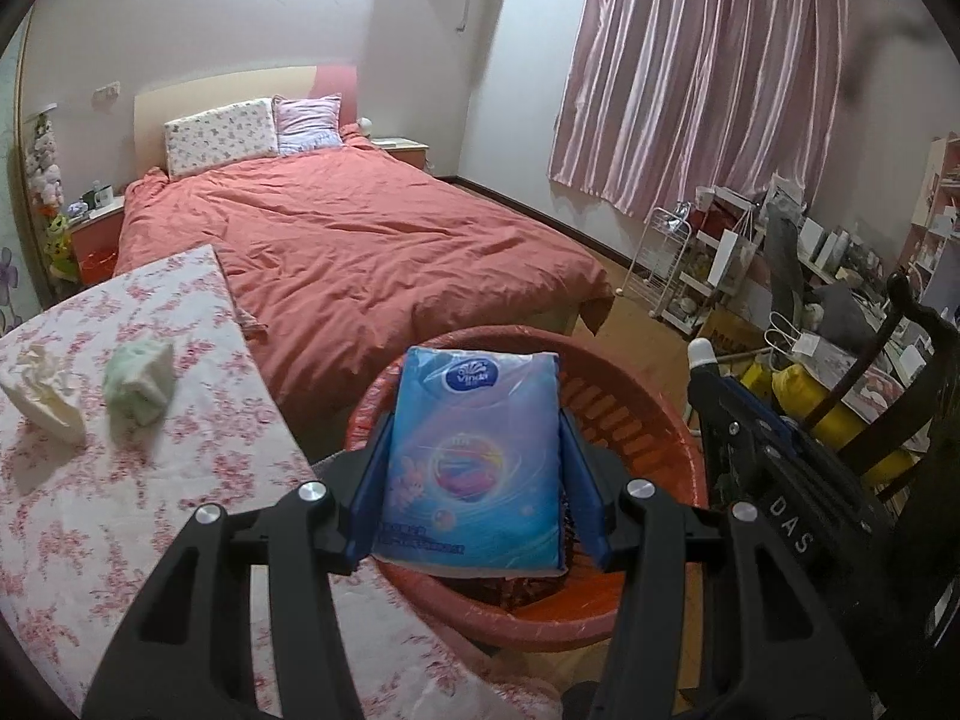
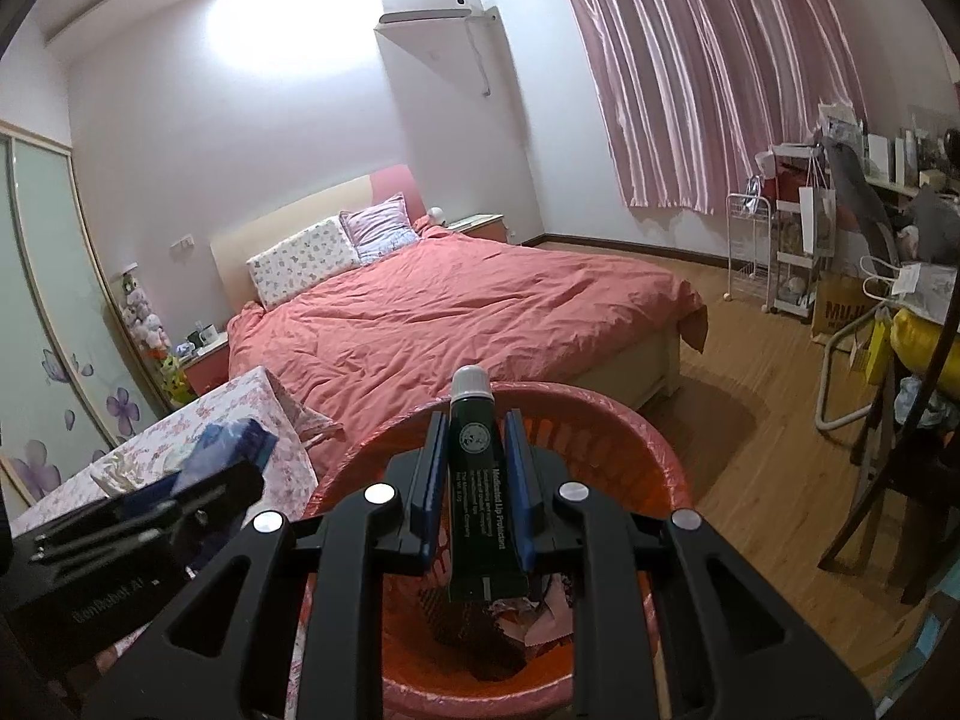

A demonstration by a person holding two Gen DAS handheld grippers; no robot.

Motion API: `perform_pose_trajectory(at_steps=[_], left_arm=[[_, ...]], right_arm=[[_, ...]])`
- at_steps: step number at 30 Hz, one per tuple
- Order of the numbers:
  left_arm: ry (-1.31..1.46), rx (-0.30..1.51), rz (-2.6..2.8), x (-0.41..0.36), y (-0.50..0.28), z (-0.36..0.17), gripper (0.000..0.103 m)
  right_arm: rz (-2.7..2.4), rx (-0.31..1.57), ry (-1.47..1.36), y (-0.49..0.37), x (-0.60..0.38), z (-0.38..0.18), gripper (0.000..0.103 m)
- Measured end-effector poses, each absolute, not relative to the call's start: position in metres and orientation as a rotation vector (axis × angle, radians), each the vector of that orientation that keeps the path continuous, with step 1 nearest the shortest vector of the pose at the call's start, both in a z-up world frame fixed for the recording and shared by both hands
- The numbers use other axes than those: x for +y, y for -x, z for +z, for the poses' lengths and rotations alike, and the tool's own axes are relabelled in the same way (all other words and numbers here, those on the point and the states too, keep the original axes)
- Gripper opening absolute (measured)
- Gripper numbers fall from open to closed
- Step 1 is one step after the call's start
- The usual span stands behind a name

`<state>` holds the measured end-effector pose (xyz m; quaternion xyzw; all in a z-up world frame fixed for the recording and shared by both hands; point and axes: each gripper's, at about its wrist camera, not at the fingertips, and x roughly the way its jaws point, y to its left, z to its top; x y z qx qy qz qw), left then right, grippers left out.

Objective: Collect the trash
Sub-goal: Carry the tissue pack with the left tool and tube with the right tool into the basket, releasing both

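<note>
Two grippers over the bin, beside the surface

We see the tissue pack (image 1: 474, 462) between the left gripper (image 1: 474, 498) pads and the tube (image 2: 480, 492) in the right gripper (image 2: 477, 492), both above the bin (image 1: 648, 420). The surface (image 1: 90, 480) lies to the bin's left, carrying two crumpled tissues (image 1: 45, 393), the bed (image 1: 360, 240) behind them, the chair (image 2: 888, 480) at right.

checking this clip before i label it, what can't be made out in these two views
- Left wrist view: the tissue pack in the left gripper hides most of what lies in the red basket.
- Right wrist view: the dark tube in the right gripper covers part of the basket's contents; its small print is unreadable.
- Left wrist view: the two crumpled wads on the floral table cannot be identified.
</note>
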<state>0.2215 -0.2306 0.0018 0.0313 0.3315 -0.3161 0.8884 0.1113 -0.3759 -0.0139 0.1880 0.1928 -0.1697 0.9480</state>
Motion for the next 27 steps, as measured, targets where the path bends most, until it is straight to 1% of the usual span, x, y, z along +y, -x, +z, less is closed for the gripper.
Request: perform_pose_trajectory(at_steps=[7, 8, 9, 10, 11, 12, 13, 16, 27], left_arm=[[-0.085, 0.723, -0.651, -0.243, -0.233, -0.012, 0.053], [-0.086, 0.725, -0.648, -0.244, -0.234, -0.013, 0.057], [-0.089, 0.73, -0.643, -0.245, -0.236, -0.016, 0.063], [-0.094, 0.733, -0.636, -0.244, -0.238, -0.018, 0.065], [-0.096, 0.734, -0.63, -0.244, -0.239, -0.02, 0.068], [-0.1, 0.738, -0.622, -0.243, -0.24, -0.023, 0.07], [-0.104, 0.742, -0.613, -0.241, -0.242, -0.024, 0.07], [-0.111, 0.751, -0.584, -0.234, -0.244, -0.028, 0.071], [-0.156, 0.736, -0.433, -0.179, -0.253, -0.025, 0.076]], right_arm=[[-0.325, 0.403, -0.41, -0.118, -0.386, -0.017, 0.019], [-0.317, 0.408, -0.414, -0.119, -0.388, -0.019, 0.02], [-0.316, 0.412, -0.417, -0.12, -0.389, -0.019, 0.021], [-0.315, 0.417, -0.418, -0.12, -0.39, -0.02, 0.028], [-0.316, 0.418, -0.419, -0.12, -0.392, -0.02, 0.03], [-0.317, 0.417, -0.421, -0.119, -0.392, -0.021, 0.035], [-0.318, 0.417, -0.423, -0.118, -0.392, -0.021, 0.037], [-0.329, 0.42, -0.424, -0.114, -0.392, -0.021, 0.039], [-0.284, 0.445, -0.366, -0.126, -0.372, -0.01, 0.04]])
